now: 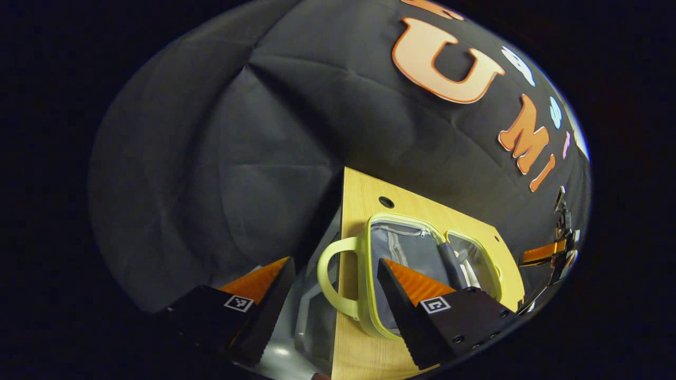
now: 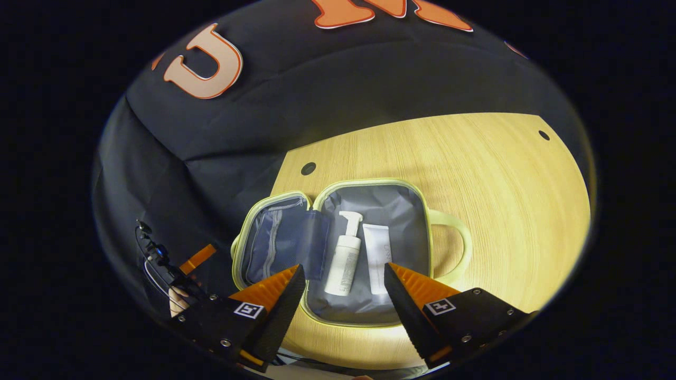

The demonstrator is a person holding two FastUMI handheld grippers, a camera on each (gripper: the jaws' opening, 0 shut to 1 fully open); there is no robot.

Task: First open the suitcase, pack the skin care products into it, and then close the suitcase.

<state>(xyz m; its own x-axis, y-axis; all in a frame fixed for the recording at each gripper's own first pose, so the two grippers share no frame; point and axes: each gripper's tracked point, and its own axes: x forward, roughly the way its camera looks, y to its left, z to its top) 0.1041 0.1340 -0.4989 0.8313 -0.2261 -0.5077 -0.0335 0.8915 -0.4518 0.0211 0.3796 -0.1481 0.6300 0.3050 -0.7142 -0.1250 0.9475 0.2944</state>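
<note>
The pale green suitcase (image 2: 369, 182) lies open on the wooden table (image 2: 501, 184), with its grey lining showing. In the half with the handle (image 2: 457, 240) lie a white pump bottle (image 2: 344, 258) and a white tube (image 2: 377, 253), side by side. The lid half (image 2: 277, 240) lies flat to the left. My right gripper (image 2: 343, 268) hovers open above the near rim, with nothing between its fingers. In the left gripper view the suitcase (image 1: 364, 274) lies end-on, handle (image 1: 328, 279) toward me. My left gripper (image 1: 335, 264) is open over the table's edge beside that handle.
The table has round holes (image 2: 308, 168) near its back edge. The booth's black cloth wall rises right behind it. In the right gripper view, the other gripper (image 2: 177, 264) and a hand sit off the table's left edge. An orange-fingered gripper (image 1: 552, 253) shows far right.
</note>
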